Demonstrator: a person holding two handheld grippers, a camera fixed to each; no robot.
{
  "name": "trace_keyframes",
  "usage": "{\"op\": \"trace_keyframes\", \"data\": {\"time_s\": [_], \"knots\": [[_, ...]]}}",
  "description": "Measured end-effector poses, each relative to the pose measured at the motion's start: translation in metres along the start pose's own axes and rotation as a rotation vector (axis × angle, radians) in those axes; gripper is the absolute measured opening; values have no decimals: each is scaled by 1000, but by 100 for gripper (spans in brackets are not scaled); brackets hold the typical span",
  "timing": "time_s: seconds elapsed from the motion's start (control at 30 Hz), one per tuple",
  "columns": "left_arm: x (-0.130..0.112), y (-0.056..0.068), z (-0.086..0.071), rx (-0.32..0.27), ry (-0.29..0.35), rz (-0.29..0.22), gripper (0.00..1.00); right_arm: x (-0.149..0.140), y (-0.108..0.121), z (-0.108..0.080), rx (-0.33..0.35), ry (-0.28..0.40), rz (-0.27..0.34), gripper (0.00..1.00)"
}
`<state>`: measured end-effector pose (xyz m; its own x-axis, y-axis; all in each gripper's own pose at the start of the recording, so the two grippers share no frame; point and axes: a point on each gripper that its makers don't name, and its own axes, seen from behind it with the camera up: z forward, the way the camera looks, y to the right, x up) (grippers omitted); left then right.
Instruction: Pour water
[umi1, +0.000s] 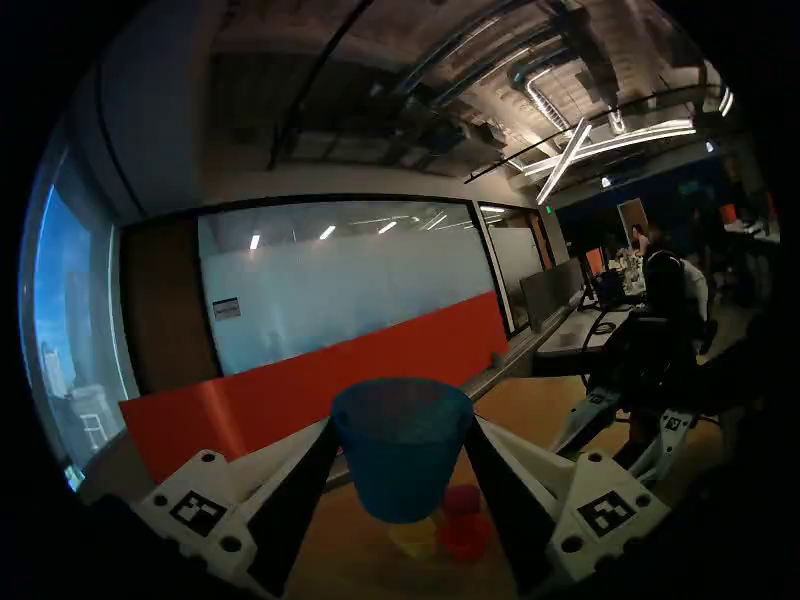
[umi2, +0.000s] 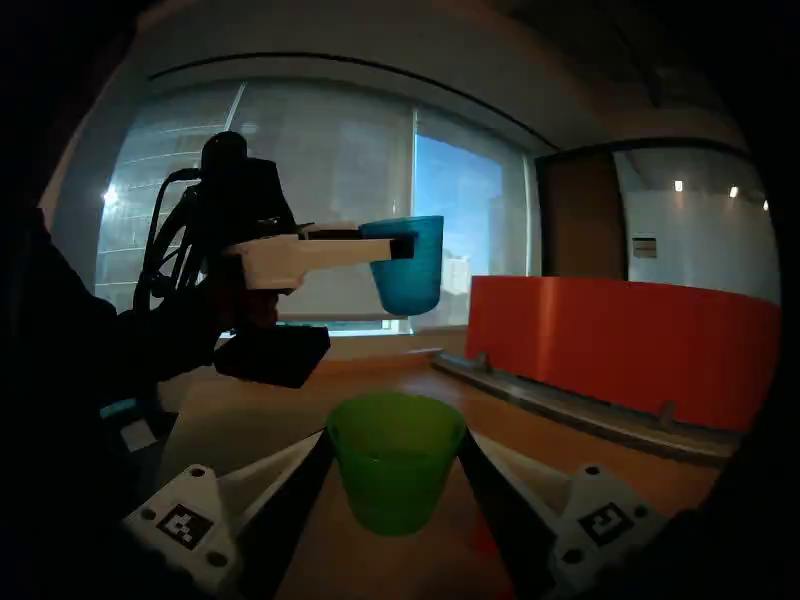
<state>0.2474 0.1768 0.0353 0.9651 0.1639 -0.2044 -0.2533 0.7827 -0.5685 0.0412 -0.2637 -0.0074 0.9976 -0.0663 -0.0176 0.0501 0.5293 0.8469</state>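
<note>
Left gripper view: left claw (umi1: 402, 445) clamped on upright blue cup (umi1: 402, 462), held above the table (umi1: 515, 398) (small red (umi1: 463, 520) and yellow (umi1: 415, 538) items rest on the table, blurred).

Right gripper view: right claw (umi2: 397, 455) clamped on upright green cup (umi2: 397, 475), low over the table; blue cup higher above the table.

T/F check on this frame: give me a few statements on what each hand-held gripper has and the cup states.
1. The left hand-held gripper grips a blue cup between its fingers. True.
2. The right hand-held gripper grips a red cup. False: it holds a green cup.
3. The blue cup is tipped over to pour. False: the right gripper view shows it upright, rim up.
4. In the right gripper view the blue cup sits higher in the picture than the green cup. True.
5. A red item and a yellow item lie on the table beyond the blue cup. True.
</note>
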Motion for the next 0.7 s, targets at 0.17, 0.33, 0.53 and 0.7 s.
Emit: {"op": "trace_keyframes", "data": {"time_s": [0.17,0.33,0.53,0.7], "knots": [[-3,1,1,-14,-1,-100,86,3,1,-1,-4,4,1,91],[-7,1,1,-26,-7,-140,86,5,1,-1,-6,4,3,91],[-22,2,-1,-26,-43,-130,85,4,2,-2,-8,-3,19,91],[-45,4,-6,-27,-94,-122,86,0,2,-4,-10,-29,32,91]]}}
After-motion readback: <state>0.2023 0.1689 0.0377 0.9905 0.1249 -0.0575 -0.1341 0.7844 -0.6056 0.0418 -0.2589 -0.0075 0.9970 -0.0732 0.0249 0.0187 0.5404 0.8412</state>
